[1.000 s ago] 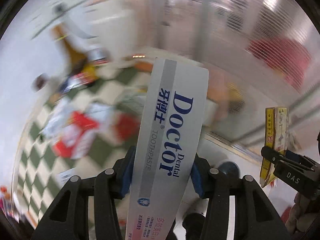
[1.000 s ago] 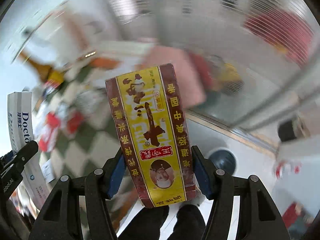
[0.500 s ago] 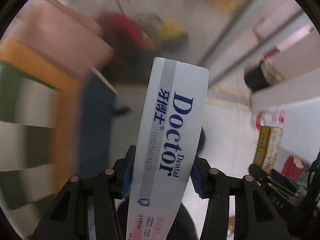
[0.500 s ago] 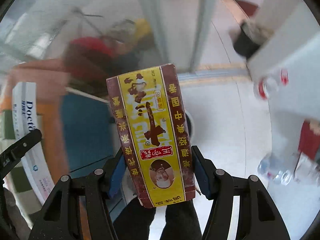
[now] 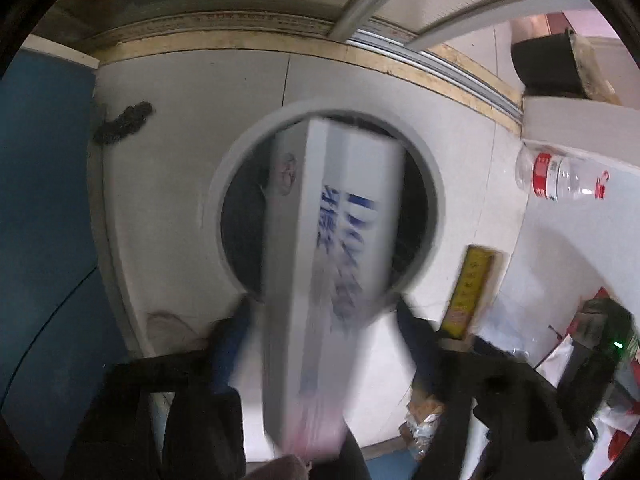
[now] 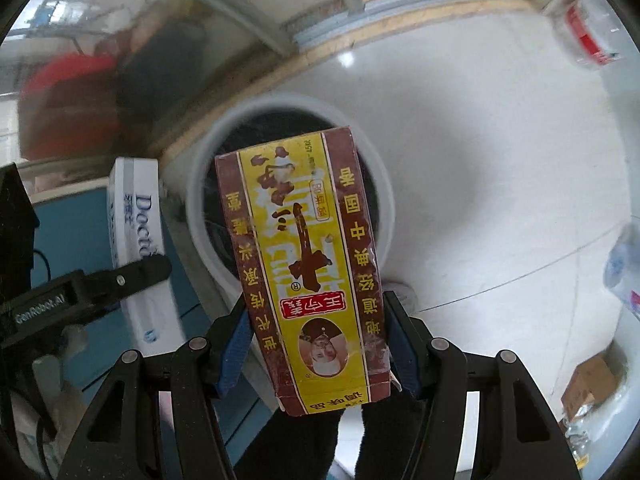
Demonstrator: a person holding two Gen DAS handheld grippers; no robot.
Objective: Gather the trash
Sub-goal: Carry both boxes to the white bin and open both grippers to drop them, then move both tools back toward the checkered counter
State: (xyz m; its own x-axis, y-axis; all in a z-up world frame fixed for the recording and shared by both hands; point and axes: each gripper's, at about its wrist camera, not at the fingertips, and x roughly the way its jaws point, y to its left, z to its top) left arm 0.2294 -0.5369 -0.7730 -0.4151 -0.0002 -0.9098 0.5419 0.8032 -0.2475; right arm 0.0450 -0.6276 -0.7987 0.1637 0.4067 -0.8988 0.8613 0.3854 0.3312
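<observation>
White toothpaste box [image 5: 332, 240] now loose between just-opened left gripper [image 5: 320, 344] jaws

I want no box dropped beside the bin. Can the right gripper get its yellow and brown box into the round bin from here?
Probably yes. The right gripper holds the yellow and brown box right over the round bin's open mouth, with nothing in between.

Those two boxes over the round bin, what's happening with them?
A person holding two grippers is throwing trash away. The left gripper has just opened its fingers, and the white-and-blue toothpaste box is slipping toward the round grey trash bin. The right gripper grips the yellow-and-maroon carton above the bin, not yet dropped.
</observation>
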